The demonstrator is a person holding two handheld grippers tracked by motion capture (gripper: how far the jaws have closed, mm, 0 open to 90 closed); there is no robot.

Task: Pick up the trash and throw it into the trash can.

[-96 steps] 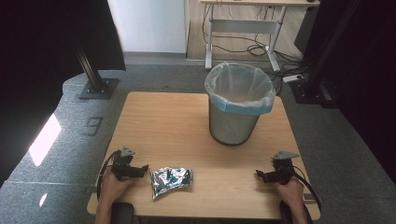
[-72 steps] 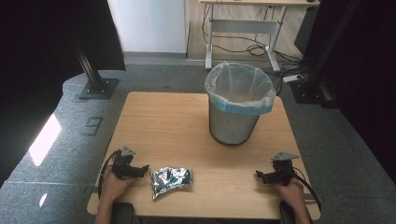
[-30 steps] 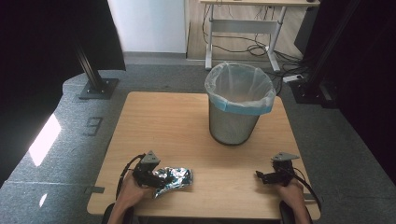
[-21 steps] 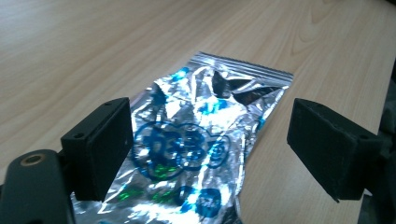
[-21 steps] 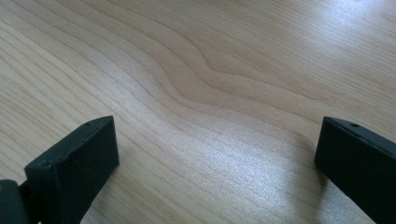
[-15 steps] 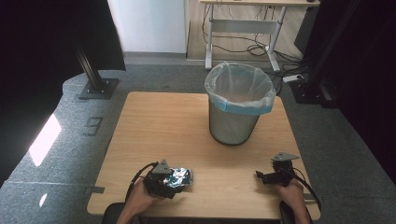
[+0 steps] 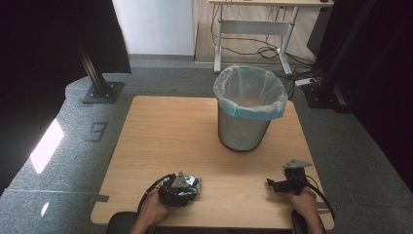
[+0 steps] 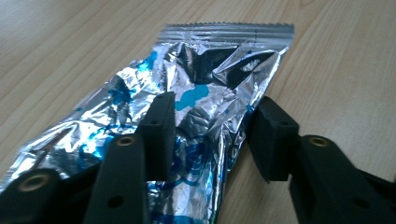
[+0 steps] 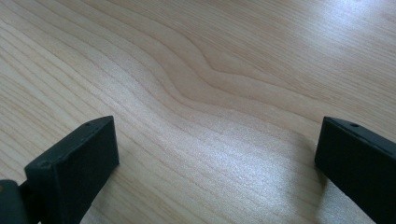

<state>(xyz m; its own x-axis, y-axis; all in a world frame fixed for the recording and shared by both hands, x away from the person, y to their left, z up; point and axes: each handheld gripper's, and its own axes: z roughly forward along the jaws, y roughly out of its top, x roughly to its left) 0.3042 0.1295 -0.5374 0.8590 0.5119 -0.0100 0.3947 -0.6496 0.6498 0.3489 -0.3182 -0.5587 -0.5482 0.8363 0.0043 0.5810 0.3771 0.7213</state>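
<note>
Foil wrapper (image 8: 187,116), blue print unreadable, left gripper (image 8: 210,135) closing

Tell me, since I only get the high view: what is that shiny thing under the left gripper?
Observer: The left gripper view shows a crumpled silver foil wrapper with blue print, its crimped end pointing away from the jaws.
Operator: Has it been grabbed yet?
Observer: The left gripper has just been closing its jaws with the wrapper between them. I cannot tell whether the pads press on it yet.
Operator: And the other hand?
Observer: In the right gripper view, the right gripper has its jaws wide apart over bare table wood, with nothing between them.
</note>
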